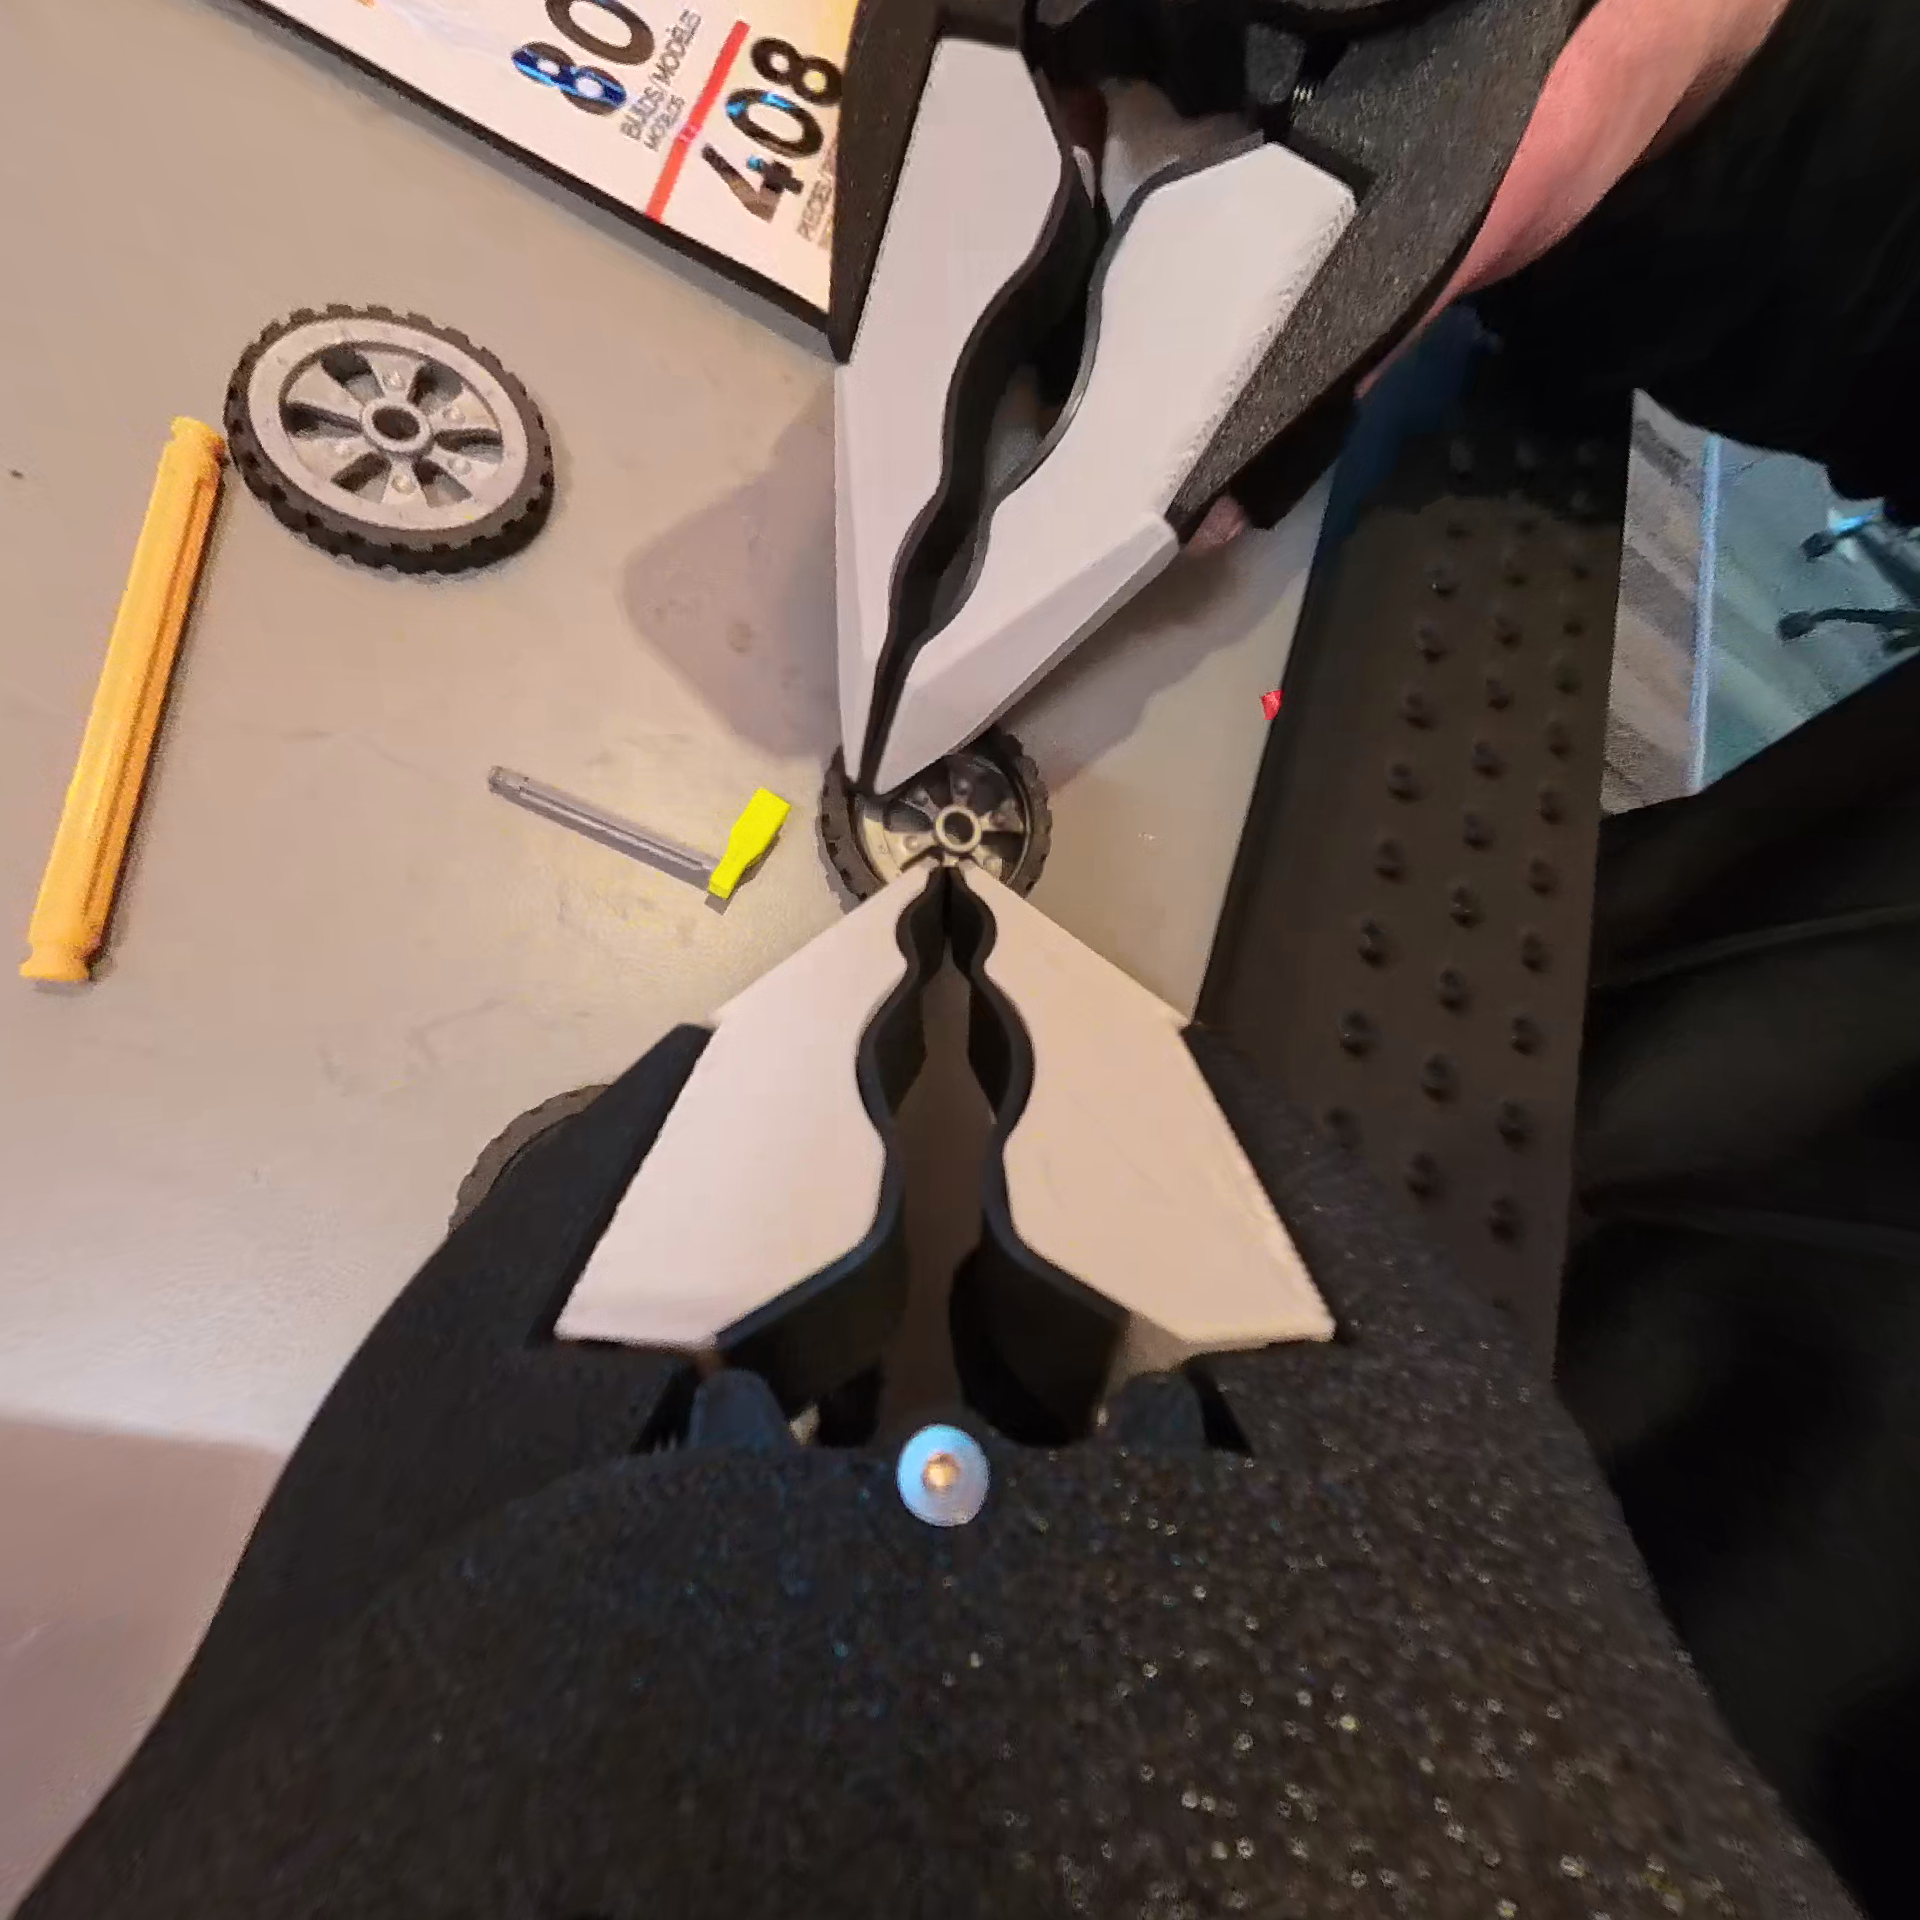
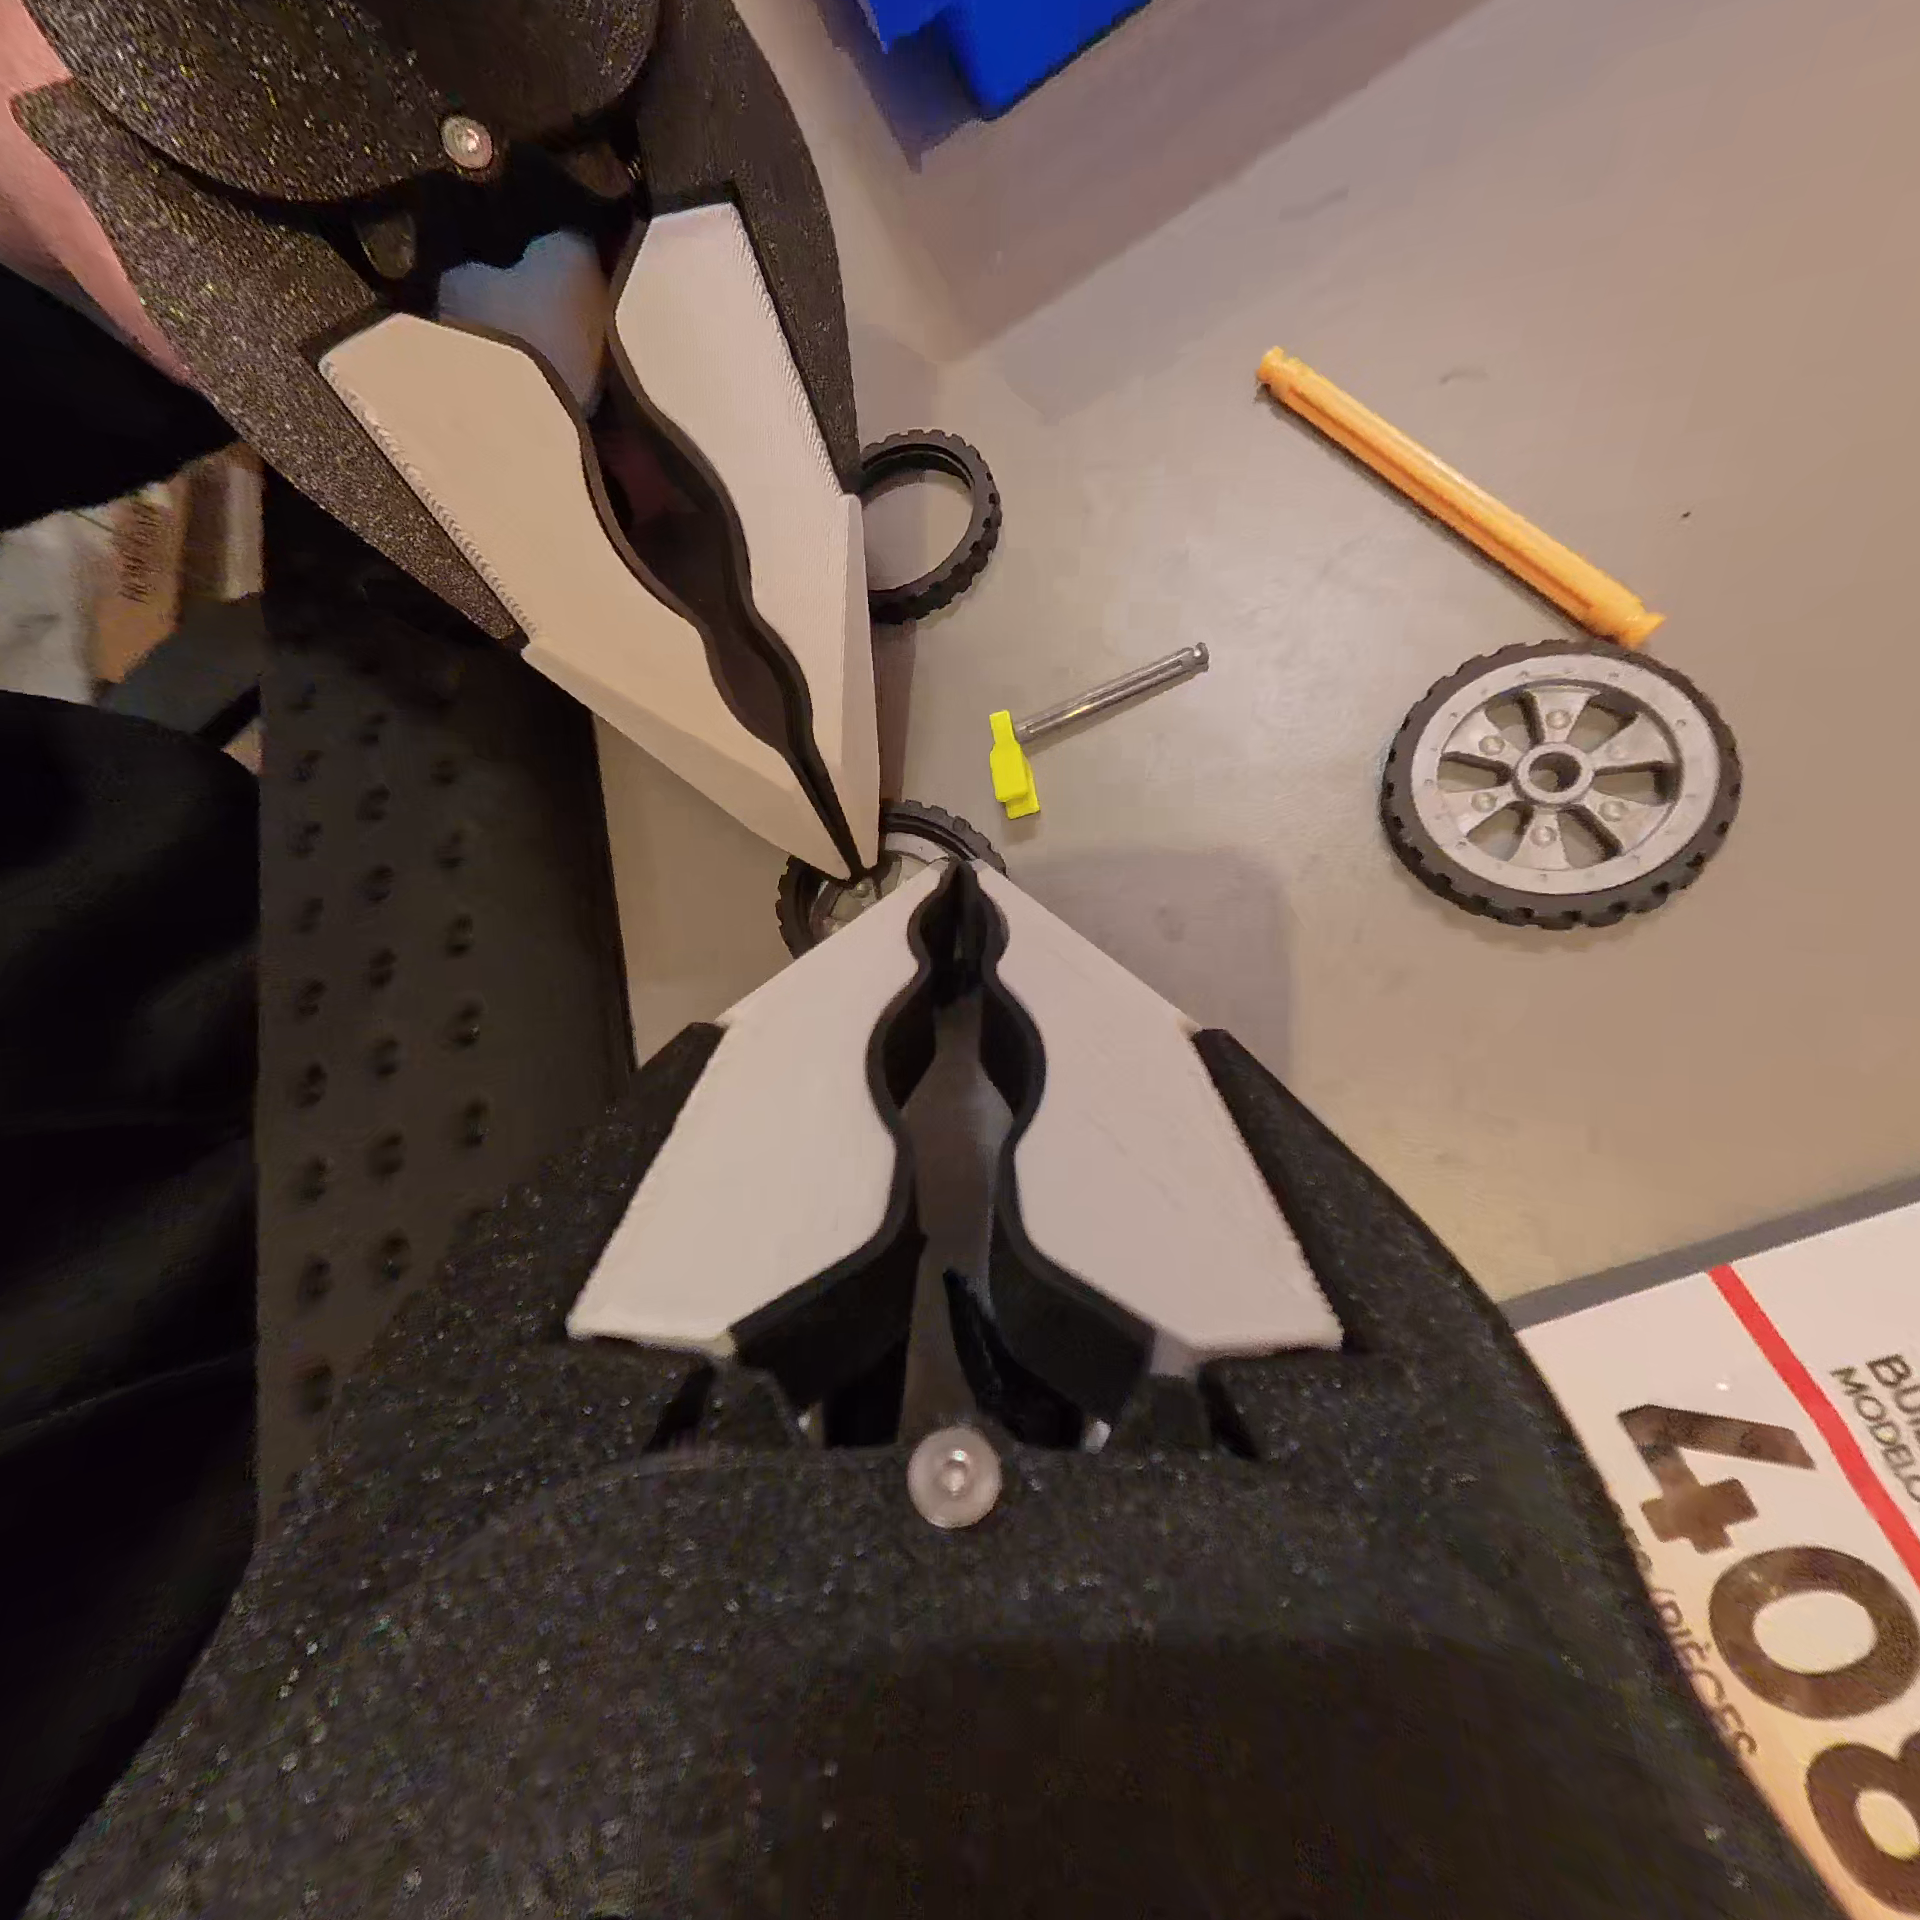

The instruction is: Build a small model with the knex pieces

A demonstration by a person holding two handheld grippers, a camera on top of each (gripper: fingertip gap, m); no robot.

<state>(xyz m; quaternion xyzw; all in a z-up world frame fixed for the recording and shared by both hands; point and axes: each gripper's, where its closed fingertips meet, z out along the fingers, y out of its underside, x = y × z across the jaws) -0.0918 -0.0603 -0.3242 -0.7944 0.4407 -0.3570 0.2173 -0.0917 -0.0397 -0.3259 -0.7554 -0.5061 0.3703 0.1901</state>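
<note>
A small grey-spoked wheel with a black tyre (image 1: pixel 961 821) lies on the grey table, half hidden in the right wrist view (image 2: pixel 821 899). My left gripper (image 1: pixel 945 883) is shut, its tips pinching the wheel's near side; it also shows in the right wrist view (image 2: pixel 857 857), coming in from the upper left. My right gripper (image 2: pixel 961 873) is shut on the wheel's tyre edge; in the left wrist view (image 1: pixel 862 779) it comes down from the top onto the wheel's left rim. The two grippers' tips nearly meet over the wheel.
A larger wheel (image 1: pixel 390 436) (image 2: pixel 1558 784), an orange rod (image 1: pixel 120 707) (image 2: pixel 1455 499) and a grey axle with a yellow-green connector (image 1: pixel 644 836) (image 2: pixel 1101 707) lie nearby. A loose tyre (image 2: pixel 925 530), printed box (image 1: pixel 675 125) (image 2: pixel 1766 1507), black perforated panel (image 1: pixel 1455 831) and blue bin (image 2: pixel 997 42) surround them. The tips of both grippers are at nearly the same place. The right tips stand about 10 centimeters off the orange rod (image 2: pixel 1455 499). It is also in sight in the left wrist view (image 1: pixel 162 639).
</note>
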